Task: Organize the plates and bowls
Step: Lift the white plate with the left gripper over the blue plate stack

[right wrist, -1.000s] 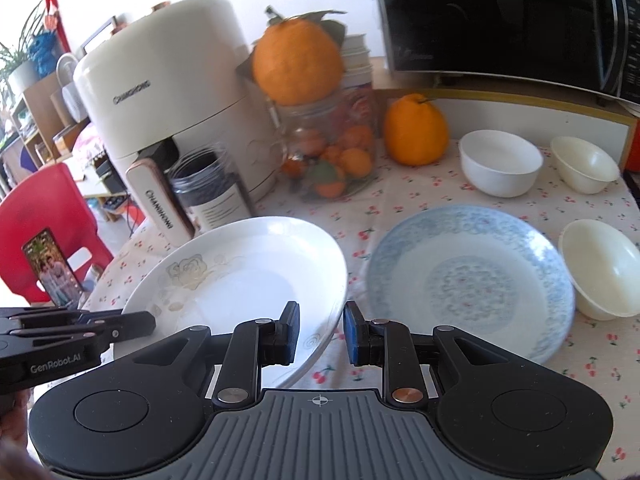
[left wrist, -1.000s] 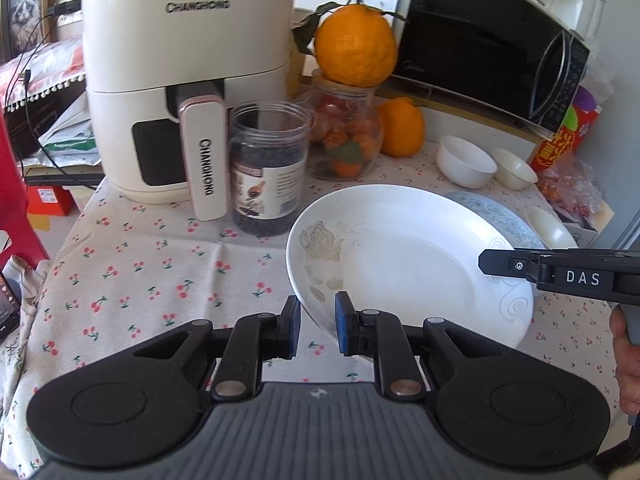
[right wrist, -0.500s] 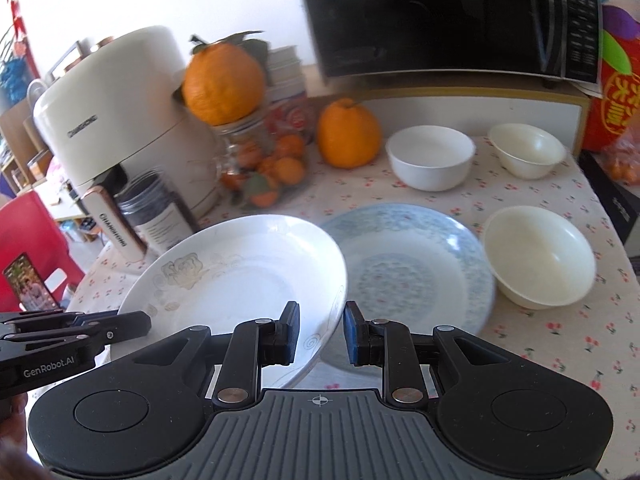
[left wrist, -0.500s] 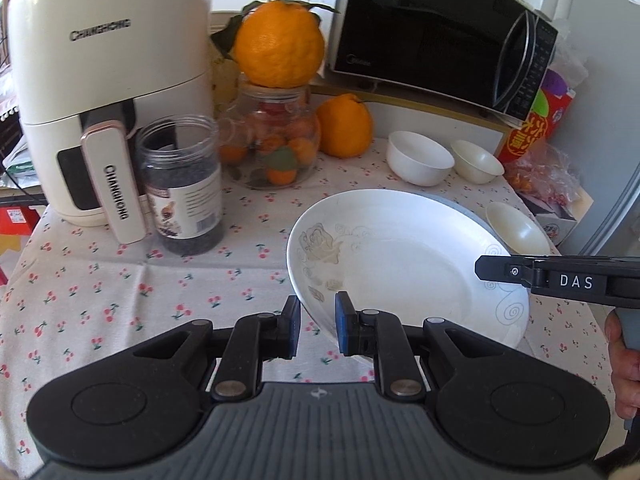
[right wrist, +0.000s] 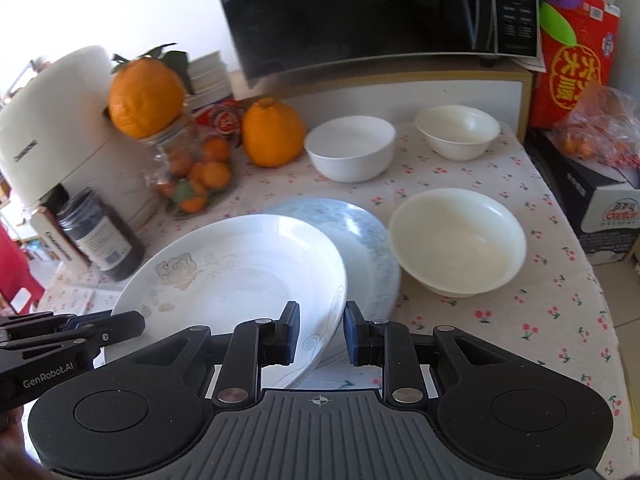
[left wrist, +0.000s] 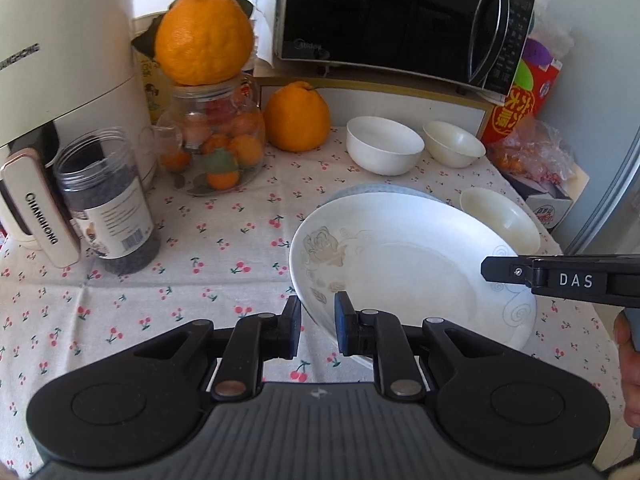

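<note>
Looks like somebody's home kitchen: microwave (left wrist: 404, 20) on a shelf, air fryer (left wrist: 60, 80), fruit jar (left wrist: 212, 140), and a cherry-print tablecloth (left wrist: 200, 248) under bowls (right wrist: 352, 148).

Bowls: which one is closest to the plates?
The cream bowl beside the blue-patterned plate; the white bowl and small cream bowl sit farther back.

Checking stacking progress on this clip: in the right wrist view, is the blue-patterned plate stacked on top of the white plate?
No, the white plate sits over the blue-patterned plate, covering its left part.
</note>
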{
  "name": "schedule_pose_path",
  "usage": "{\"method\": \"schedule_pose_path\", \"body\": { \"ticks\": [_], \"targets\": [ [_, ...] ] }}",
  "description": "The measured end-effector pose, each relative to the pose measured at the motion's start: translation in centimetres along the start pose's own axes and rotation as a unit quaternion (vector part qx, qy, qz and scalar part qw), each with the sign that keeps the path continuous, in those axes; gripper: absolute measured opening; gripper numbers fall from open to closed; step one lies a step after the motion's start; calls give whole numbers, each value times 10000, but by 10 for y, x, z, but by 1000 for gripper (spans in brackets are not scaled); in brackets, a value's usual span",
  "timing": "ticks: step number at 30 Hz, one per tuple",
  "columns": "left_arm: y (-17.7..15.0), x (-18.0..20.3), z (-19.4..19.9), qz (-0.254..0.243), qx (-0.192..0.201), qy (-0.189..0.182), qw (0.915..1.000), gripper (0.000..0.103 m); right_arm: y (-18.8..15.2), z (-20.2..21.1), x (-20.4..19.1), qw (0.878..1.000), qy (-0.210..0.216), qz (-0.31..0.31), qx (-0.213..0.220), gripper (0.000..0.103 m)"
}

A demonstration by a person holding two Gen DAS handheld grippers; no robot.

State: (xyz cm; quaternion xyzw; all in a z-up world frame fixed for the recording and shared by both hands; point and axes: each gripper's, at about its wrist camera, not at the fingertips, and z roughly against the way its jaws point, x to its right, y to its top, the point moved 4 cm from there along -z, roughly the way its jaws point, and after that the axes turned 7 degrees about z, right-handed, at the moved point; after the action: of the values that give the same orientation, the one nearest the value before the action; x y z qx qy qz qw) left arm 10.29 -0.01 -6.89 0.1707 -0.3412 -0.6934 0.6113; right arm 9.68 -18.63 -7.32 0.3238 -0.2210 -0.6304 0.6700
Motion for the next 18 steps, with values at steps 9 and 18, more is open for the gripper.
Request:
{"method": "schedule_pose_path", "body": {
  "ticks": [9, 18],
  "targets": [
    [2, 12, -11, -127, 6, 104, 9999, 15, 2, -9, 14, 9998, -165, -121, -74, 23],
    [9, 15, -25, -21, 50, 364, 9993, 15, 4, -21, 12, 9993, -361, -55, -107, 23]
  ]
}}
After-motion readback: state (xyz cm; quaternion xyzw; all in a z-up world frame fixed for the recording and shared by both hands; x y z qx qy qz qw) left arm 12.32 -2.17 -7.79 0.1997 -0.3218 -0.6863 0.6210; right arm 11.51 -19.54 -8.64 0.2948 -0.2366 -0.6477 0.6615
